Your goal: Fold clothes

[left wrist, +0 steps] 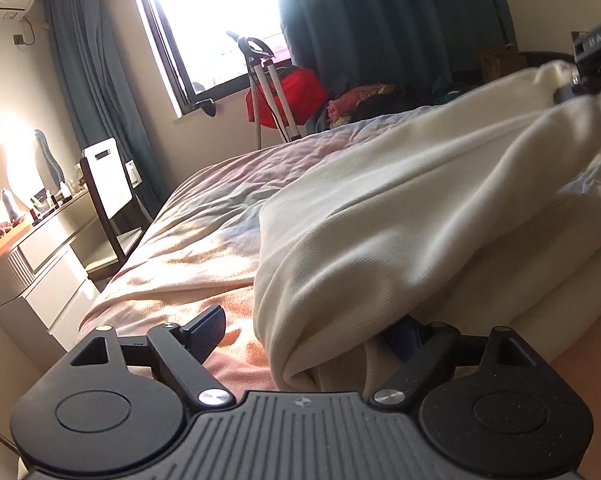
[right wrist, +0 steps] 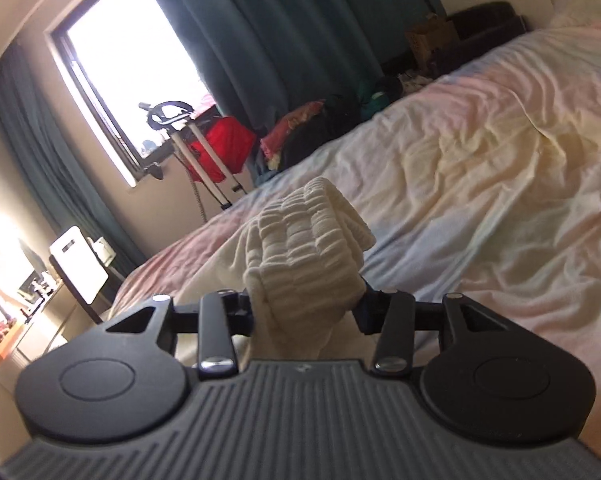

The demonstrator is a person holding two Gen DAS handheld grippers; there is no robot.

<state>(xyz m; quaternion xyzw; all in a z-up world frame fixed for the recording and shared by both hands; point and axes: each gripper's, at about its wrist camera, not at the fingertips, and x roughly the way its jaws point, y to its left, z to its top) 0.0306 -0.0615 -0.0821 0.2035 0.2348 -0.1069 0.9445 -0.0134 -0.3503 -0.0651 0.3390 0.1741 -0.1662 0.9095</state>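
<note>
The cream garment (left wrist: pixel 400 216) is lying on the bed (left wrist: pixel 204 216), one end lifted. The right tongs (right wrist: pixel 304 304) are pinching its ribbed cuff (right wrist: pixel 308 236) (bunched between the pads). The left tongs (left wrist: pixel 308 332) are gaping wide, cloth draping loosely between them, ungripped.

Both wrist views face window (left wrist: pixel 204 20) across bed (right wrist: pixel 480 160)

Soft matt cream knit garment (left wrist: pixel 400 216) with ribbed cuff (right wrist: pixel 308 240); crinkled cotton bedsheet (right wrist: pixel 480 160).
</note>
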